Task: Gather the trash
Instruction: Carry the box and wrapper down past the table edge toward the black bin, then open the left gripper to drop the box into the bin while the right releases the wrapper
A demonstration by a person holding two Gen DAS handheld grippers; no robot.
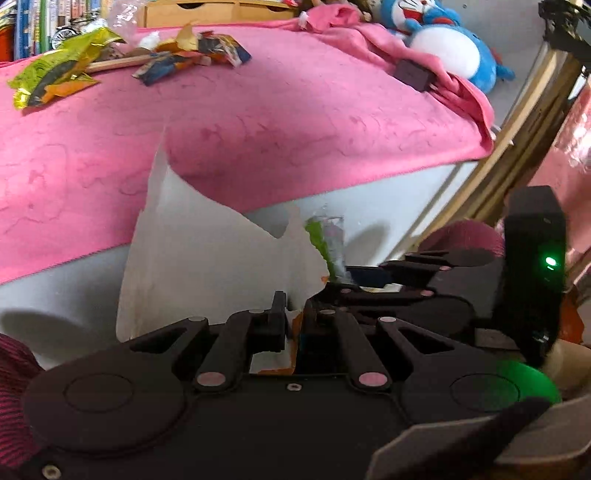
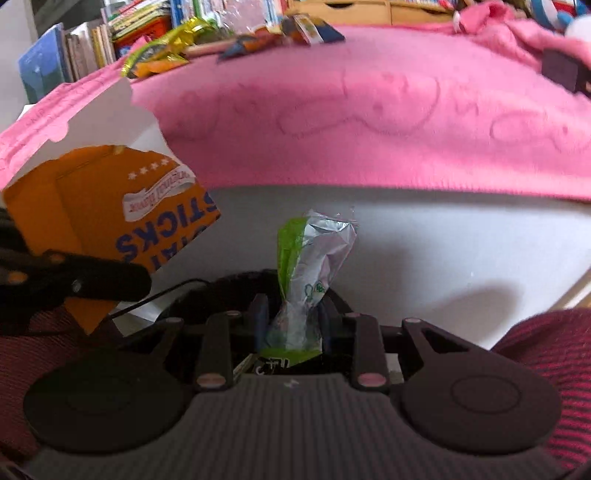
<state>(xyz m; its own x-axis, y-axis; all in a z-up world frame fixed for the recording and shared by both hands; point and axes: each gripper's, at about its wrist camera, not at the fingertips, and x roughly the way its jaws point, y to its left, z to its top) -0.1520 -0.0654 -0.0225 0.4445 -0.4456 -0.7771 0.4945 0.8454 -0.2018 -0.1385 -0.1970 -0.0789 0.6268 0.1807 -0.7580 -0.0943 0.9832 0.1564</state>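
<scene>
Trash lies in two places here: some clamped in the grippers, some spread on the far part of the pink blanket [image 1: 295, 122].

In the left wrist view, the left gripper [image 1: 293, 321] has its jaws closed on a torn snack box [image 1: 207, 258], whose white inner face rises up and leftward in front of the blanket's edge. Just right of it stands the green-and-silver wrapper [image 1: 328, 240], pinched by the right gripper [image 1: 364, 277], whose black body with a green light sits at the right edge. On the blanket's far left lie a yellow-green foil bag [image 1: 59, 70] and a heap of orange-and-blue wrappers [image 1: 192, 51], with a wooden stick [image 1: 118, 62] between them. A small black box [image 1: 413, 75] rests on the blanket near a blue plush toy [image 1: 443, 40]. A striped maroon sleeve [image 1: 14, 365] shows at the lower left.

In the right wrist view, the right gripper [image 2: 291, 321] is closed tight on the crumpled green-and-silver wrapper [image 2: 314, 258], which stands upright between the fingers before the white side of the furniture [image 2: 443, 240]. At left the torn snack box [image 2: 110, 214] shows its orange printed face, upside down, held by the left gripper, whose fingertips are hidden here. The foil bag [image 2: 159, 55] and wrappers [image 2: 295, 31] lie at the blanket's [image 2: 369, 129] far edge, with books [image 2: 92, 40] behind.
</scene>
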